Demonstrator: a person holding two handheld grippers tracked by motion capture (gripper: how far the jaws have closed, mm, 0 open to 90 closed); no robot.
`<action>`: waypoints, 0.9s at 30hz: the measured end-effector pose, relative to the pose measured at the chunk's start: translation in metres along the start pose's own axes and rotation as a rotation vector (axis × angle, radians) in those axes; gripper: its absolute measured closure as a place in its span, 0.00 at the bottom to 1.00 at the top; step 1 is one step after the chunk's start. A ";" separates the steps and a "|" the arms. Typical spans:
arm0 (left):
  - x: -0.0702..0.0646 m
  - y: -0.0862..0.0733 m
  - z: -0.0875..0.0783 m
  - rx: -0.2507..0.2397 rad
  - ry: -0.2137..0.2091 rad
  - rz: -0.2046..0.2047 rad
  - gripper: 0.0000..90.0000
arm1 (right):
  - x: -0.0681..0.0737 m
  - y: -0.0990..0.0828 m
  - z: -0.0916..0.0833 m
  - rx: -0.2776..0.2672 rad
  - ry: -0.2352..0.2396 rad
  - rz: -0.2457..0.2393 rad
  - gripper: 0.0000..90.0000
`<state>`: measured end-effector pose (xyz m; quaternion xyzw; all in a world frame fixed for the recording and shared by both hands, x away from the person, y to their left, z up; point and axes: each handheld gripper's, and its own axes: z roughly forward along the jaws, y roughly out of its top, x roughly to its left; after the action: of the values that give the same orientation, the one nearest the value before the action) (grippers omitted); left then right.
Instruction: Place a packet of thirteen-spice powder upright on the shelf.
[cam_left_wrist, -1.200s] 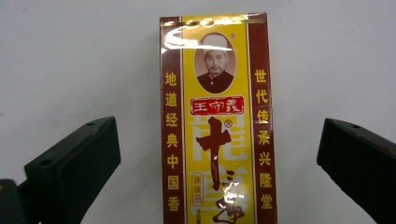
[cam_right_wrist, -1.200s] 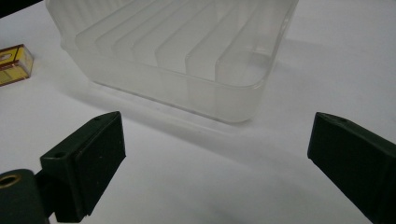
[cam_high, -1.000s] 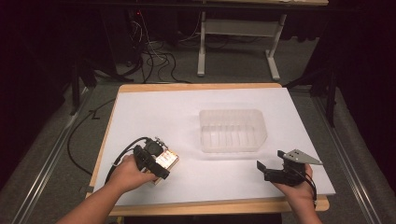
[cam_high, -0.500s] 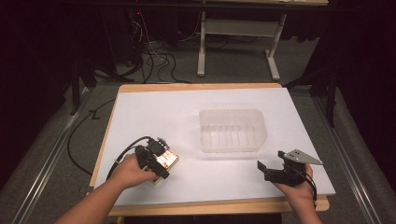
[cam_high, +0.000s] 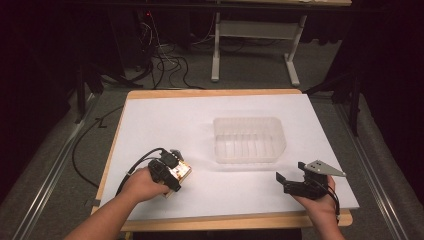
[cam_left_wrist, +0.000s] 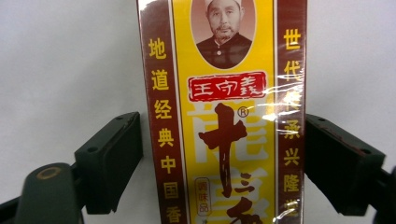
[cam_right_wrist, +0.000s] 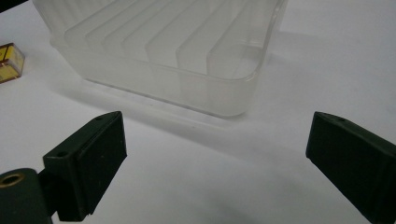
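- The step in hand looks like the grasp: the left gripper (cam_high: 176, 170) sits over the yellow-and-brown cardboard spice box wrapped in clear film (cam_left_wrist: 224, 116), which lies flat on the white table (cam_high: 165, 115) near its front left corner.
- Its jaws have just been closing with the box between them. In the left gripper view the right jaw meets the box's brown side, while a thin gap shows at the left jaw, so the grip does not look complete.
- The right gripper (cam_high: 290, 181) rests near the table's front right corner, jaws spread wide and holding nothing, facing the clear ribbed plastic tray (cam_high: 249, 140) at the table's middle.
- The next move probably calls for finishing the squeeze until both pads press the narrow sides, then a straight lift; the tray seems the likely destination.
- The box is tall and narrow, with a yellow centre panel, brown side bands bearing yellow characters, a red label and an oval portrait. The glossy film may make it slippery.
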<state>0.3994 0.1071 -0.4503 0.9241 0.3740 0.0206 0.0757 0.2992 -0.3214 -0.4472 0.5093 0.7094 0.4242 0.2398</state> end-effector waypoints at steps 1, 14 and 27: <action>0.000 0.000 -0.001 -0.003 -0.003 0.001 0.22 | 0.000 0.000 0.000 0.000 0.001 0.001 0.06; 0.000 -0.008 -0.005 -0.069 0.007 -0.003 0.36 | 0.001 -0.001 0.000 0.001 0.002 0.008 0.07; -0.001 -0.015 -0.018 -0.188 0.004 0.001 0.36 | 0.001 -0.001 -0.001 -0.004 -0.005 -0.001 0.07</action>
<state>0.3871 0.1195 -0.4347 0.9130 0.3703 0.0573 0.1613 0.2975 -0.3210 -0.4470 0.5094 0.7081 0.4243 0.2431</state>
